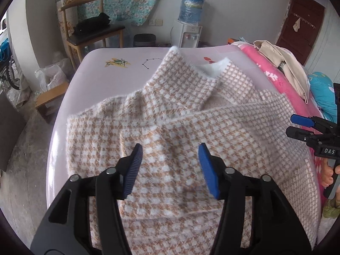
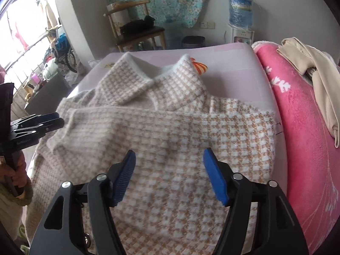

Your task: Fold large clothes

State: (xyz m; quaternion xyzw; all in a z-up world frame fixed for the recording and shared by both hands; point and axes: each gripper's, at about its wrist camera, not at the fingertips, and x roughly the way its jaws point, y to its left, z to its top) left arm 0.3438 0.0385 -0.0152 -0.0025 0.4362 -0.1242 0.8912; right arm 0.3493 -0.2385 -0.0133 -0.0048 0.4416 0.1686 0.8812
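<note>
Checked coat (image 1: 170,114) flat on pale table (image 1: 63,110), collar toward far edge, both sleeves crossed over chest. Our left tongs (image 1: 170,165) released above coat's lower half, nothing between blades. Our right tongs (image 2: 170,170) released too, hovering over coat's right side. Risk, we reckon: fluffy sleeve slides off chest if next lift drags hem; pink blanket (image 2: 301,127) beside coat could snag.

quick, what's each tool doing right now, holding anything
Left tool: open, holding nothing, above the checked coat.
Right tool: open, holding nothing, above the same coat.
</note>
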